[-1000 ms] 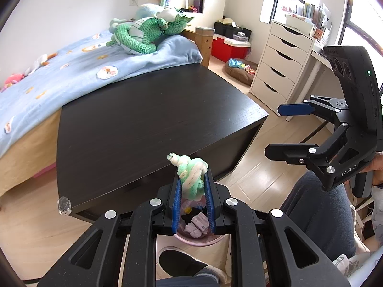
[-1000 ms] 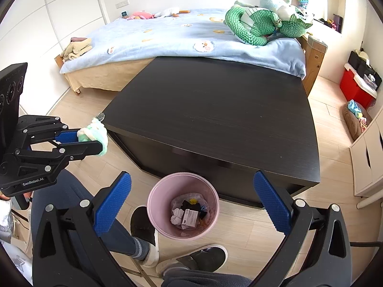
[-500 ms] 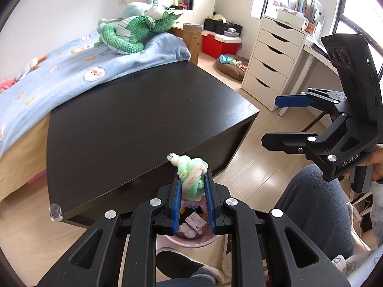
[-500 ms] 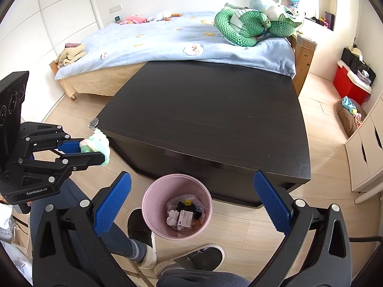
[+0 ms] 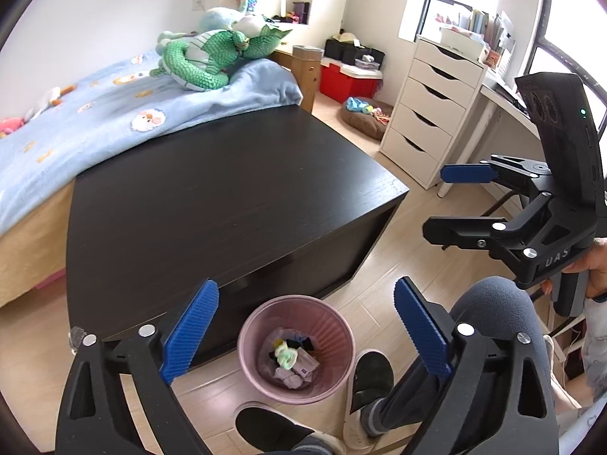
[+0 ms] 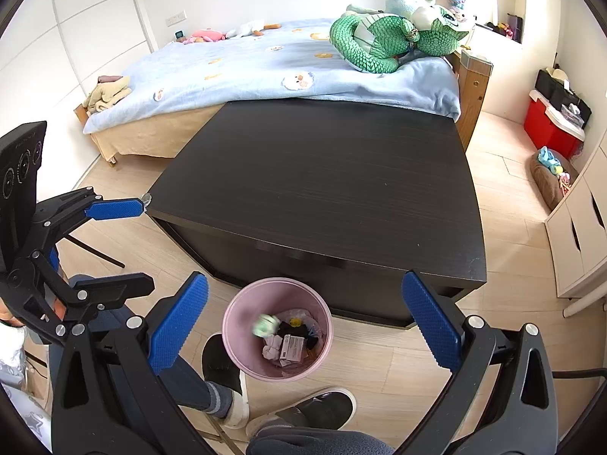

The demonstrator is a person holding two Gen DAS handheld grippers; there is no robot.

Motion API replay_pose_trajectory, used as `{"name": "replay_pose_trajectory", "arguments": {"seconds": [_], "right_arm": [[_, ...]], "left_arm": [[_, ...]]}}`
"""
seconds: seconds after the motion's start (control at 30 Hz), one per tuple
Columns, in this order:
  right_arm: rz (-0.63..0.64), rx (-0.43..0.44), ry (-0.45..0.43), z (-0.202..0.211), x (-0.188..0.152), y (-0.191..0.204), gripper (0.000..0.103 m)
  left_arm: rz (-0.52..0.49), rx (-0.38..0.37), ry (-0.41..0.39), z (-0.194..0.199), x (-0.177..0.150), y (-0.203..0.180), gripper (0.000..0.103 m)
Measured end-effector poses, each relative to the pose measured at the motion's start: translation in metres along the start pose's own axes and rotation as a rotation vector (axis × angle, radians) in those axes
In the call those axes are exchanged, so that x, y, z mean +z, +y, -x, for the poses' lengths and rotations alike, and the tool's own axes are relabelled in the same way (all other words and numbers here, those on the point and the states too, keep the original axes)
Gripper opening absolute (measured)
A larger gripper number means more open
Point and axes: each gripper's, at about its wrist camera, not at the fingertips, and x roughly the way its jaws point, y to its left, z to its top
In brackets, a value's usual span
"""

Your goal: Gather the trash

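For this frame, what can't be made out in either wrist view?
- Bottom of the pink plastic waste bin: both views, buried under the crumpled papers and the green-and-white wad.
- Print on the small white carton: too small in both views.
- Floor beyond the black wooden table: hidden by the table in both views.
- The person's grey-trousered leg: cut off by the left tongs, whose jaws are opening with nothing between.
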Motion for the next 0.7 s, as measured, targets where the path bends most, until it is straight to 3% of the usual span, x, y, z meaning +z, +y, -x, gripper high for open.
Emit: {"name": "replay_pose_trajectory", "arguments": {"seconds": [0.47, 0.7], "right_arm": [[0.005, -0.006, -0.002, -0.003, 0.002, 0.006, 0.1], [-0.001, -0.027, -0.031, -0.004, 0.018, 0.007, 0.1]], "left_arm": [[0.071, 0.068, -0.023, 0.005, -0.001, 0.023, 0.096], [0.1, 0.145, -0.042, 0.011, 0.007, 0.041, 0.096]]}}
